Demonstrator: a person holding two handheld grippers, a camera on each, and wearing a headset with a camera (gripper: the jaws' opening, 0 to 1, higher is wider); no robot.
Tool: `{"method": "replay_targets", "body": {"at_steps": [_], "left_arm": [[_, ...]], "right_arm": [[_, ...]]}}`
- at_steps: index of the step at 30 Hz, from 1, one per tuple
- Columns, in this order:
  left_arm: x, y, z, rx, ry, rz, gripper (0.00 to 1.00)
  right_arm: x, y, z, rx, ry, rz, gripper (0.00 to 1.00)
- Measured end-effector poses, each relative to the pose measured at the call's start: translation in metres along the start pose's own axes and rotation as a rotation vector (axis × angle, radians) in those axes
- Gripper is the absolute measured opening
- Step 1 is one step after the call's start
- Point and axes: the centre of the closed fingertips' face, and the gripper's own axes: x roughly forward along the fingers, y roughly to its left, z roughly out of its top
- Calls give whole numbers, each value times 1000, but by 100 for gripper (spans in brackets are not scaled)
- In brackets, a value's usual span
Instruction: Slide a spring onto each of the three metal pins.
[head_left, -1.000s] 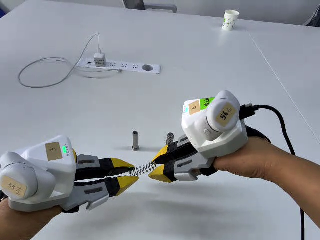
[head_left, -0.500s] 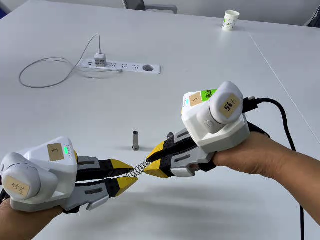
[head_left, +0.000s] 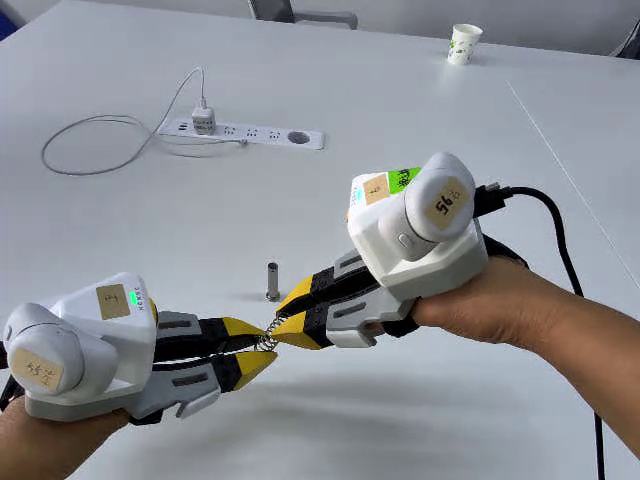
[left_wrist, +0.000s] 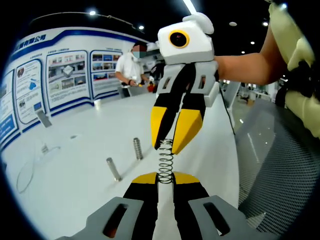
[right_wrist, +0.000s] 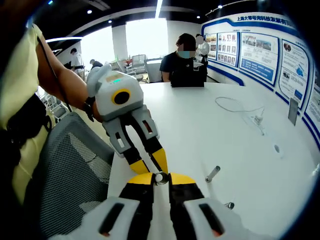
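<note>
Above the counter's near edge, the left gripper (head_left: 268, 348) and right gripper (head_left: 279, 324) each clamp one end of the spring (left_wrist: 165, 161). Best to release one side only, then line the spring up over the bare pin (head_left: 272, 281).

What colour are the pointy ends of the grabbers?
Yellow, on black jaws. The left gripper view shows it best, on the right gripper pinching the spring.

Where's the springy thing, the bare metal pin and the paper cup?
spring (left_wrist: 165, 161), left gripper view, middle coils.
metal pin (head_left: 272, 281), head view, its shaft.
paper cup (head_left: 461, 44), head view, its side.
</note>
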Motion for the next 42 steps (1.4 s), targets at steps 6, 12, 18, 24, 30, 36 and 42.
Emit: {"method": "replay_targets", "body": {"at_steps": [6,12,18,24,30,36,42], "left_arm": [[0,2,0,-11,-5,9,10],[1,4,1,-19,-8,15,10],[1,6,3,-56,-31,25,10],[1,8,3,-70,-45,32,10],[0,9,6,-80,-51,38,10],[2,9,7,-76,-49,39,10],[4,9,7,-77,-47,39,10]], "right_arm": [[4,0,5,-14,-1,1,12],[5,-1,9,-26,-6,-1,12],[5,-3,7,-32,-1,-13,13],[1,-9,6,-14,-9,-25,14],[3,-8,7,-4,-17,-20,13],[4,-7,10,-5,-27,-18,12],[6,-6,11,-24,-26,-22,12]]}}
